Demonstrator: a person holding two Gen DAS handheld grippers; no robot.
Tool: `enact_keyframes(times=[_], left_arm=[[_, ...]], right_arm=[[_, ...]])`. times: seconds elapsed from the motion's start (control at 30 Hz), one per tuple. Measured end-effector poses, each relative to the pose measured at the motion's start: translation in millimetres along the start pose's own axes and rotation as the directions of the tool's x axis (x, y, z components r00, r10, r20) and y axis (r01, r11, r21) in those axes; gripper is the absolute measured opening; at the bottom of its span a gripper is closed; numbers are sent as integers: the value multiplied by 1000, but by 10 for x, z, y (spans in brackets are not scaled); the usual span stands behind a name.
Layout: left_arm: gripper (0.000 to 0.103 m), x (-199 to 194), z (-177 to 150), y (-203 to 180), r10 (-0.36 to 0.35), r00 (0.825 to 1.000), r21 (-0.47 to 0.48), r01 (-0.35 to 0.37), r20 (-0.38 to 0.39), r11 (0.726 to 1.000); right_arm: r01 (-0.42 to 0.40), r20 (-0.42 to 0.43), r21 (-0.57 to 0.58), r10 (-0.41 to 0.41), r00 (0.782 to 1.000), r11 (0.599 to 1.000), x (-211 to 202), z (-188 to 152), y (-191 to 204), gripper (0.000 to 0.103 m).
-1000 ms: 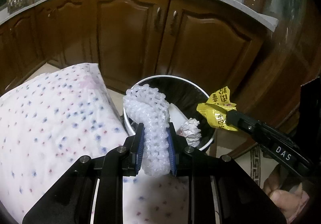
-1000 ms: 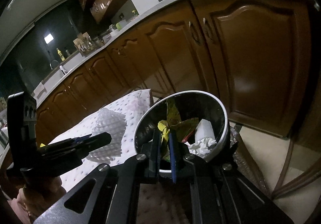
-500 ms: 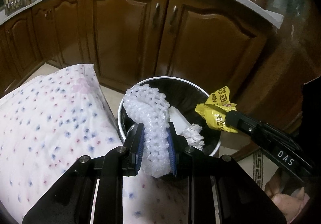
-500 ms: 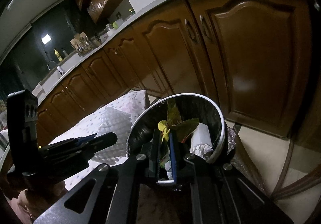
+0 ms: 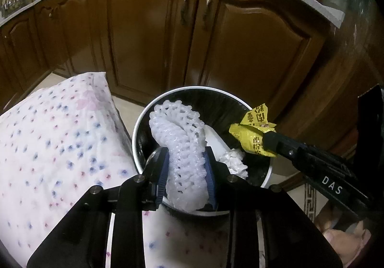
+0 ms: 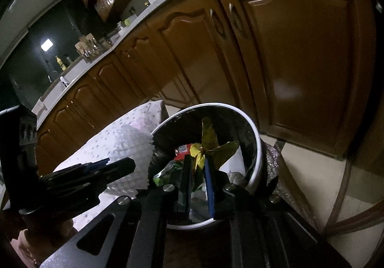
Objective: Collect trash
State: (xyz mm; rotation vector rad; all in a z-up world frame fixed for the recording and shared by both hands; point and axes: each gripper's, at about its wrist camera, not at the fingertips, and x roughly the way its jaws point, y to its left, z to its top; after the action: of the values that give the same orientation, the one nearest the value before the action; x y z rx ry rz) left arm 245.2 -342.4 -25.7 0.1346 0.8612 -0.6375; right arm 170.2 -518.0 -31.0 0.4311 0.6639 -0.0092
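A white foam net (image 5: 182, 138) stands between the blue pads of my left gripper (image 5: 186, 160), right above the white-rimmed black trash bin (image 5: 192, 87). The jaws are opening, and the net still fills the gap and touches both pads. My right gripper (image 5: 266, 140) reaches in from the right with a crumpled yellow wrapper (image 5: 252, 131) at its tip, over the bin's right side. In the right wrist view the wrapper (image 6: 208, 138) sticks up between the right gripper's (image 6: 197, 160) opening jaws, above the bin (image 6: 254, 133). The foam net (image 6: 129, 145) and left gripper (image 6: 124, 164) show at the left.
In the bin lie crumpled white paper (image 5: 234, 162) and red and green packaging (image 6: 182, 149). A flower-dotted white cloth (image 5: 52, 138) covers the surface to the bin's left. Brown cabinet doors (image 5: 144, 40) stand close behind. A hand (image 5: 343, 244) holds the right gripper.
Both grippers have moved forward and down over the bin, which now looks larger and nearer. The left pads stand a little wider around the foam net.
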Motion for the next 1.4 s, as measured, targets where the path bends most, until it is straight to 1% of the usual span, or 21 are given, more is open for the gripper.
enact_keyframes(times=[0.1,0.17,0.2,0.23,0.27,0.3,0.33,0.37,0.5,0.63,0.7,0.77,0.83,0.9,0.93,0.97,1.07,1.13,1.27,1.37,1.4], left_arm=[[30,40,13,-12,2,1000,8,-1,-3,1000],[36,73,16,-21,6,1000,17,-6,-10,1000],[44,92,15,-21,8,1000,20,-8,-17,1000],[52,101,12,-17,5,1000,18,-4,-23,1000],[55,98,10,-12,0,1000,16,1,-22,1000],[58,85,7,-7,-3,1000,15,3,-17,1000],[62,75,4,-4,-3,1000,16,3,-16,1000],[65,55,-3,6,-2,1000,16,2,-16,1000],[72,-34,-36,54,-12,1000,10,12,2,1000],[74,-164,-75,160,-8,1000,-23,8,27,1000],[74,-286,-117,246,0,998,-52,3,56,999],[74,-428,-183,330,9,996,-80,-2,84,997],[74,-559,-261,399,26,994,-107,-14,109,994],[74,-724,-365,472,39,990,-140,-20,136,990],[74,-805,-416,498,44,988,-154,-20,151,988],[75,-915,-489,525,52,984,-170,-22,171,985],[79,-1136,-651,541,78,975,-188,-39,207,981],[81,-1283,-756,524,102,968,-184,-60,230,981],[88,-1618,-926,489,141,944,-175,-91,297,980],[98,-1911,-1024,456,165,909,-169,-107,382,980],[103,-2021,-1065,425,189,888,-165,-130,420,978]], right_arm=[[3,-1,2,-3,1000,1000,3,12,-27,13],[4,-6,6,-4,1000,1000,20,22,-47,14],[3,-10,9,-3,1000,1000,34,30,-61,14],[6,-15,14,-6,1000,1000,45,35,-74,18],[6,-18,16,-6,1000,1000,56,52,-88,26],[1,-19,22,-1,1000,1000,61,64,-103,30],[-2,-19,28,3,1000,1000,60,66,-122,38],[-9,-17,35,9,1000,999,51,69,-136,42],[-17,0,52,17,1000,999,-5,62,-153,45],[-30,23,66,29,999,997,-90,47,-148,48],[-47,40,77,44,998,996,-146,45,-137,52],[-62,70,80,57,996,995,-239,45,-102,59],[-77,99,76,69,993,994,-338,43,-42,62],[-93,133,71,83,988,993,-463,29,37,69],[-96,151,65,86,985,993,-532,8,99,75],[-100,174,55,89,981,993,-616,-30,168,81],[-100,238,27,91,967,995,-840,-202,377,94],[-83,259,12,78,963,996,-926,-310,484,96],[7,308,-11,-3,951,1000,-1147,-549,715,100],[52,346,-42,-34,938,998,-1353,-593,894,102],[61,359,-53,-38,933,997,-1409,-597,933,102]])
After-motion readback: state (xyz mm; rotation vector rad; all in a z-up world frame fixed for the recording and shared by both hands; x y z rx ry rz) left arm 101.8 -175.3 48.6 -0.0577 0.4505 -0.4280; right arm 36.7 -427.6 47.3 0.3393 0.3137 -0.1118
